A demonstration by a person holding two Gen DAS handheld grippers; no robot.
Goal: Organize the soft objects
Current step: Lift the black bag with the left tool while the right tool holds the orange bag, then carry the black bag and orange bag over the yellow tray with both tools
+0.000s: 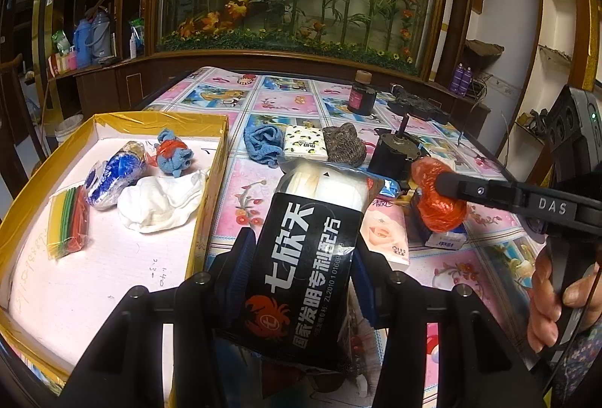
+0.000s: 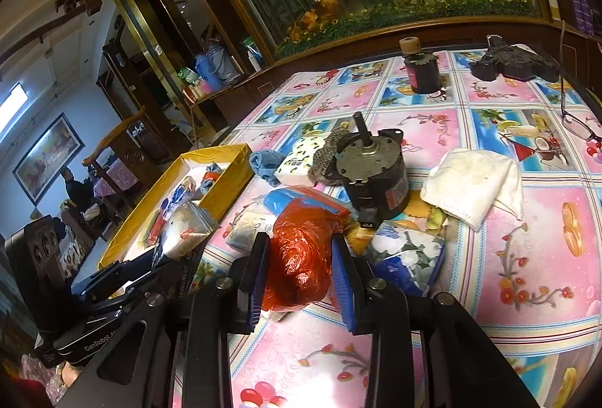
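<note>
- Left gripper was clamped on a black-labelled pack of white pads, held just right of the yellow box.
- Right gripper was squeezing a crumpled red plastic bag, near the middle of the flowery tablecloth, just in front of the black motor.
- Box already had a white cloth and a blue rag inside.

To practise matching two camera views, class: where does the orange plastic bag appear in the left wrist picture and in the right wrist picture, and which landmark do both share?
Left wrist: the orange bag is at right of centre, pinched by the right hand-held gripper.
Right wrist: the orange bag is at lower centre, between the blue pads.
Shared landmark: the black motor just behind the bag.
</note>
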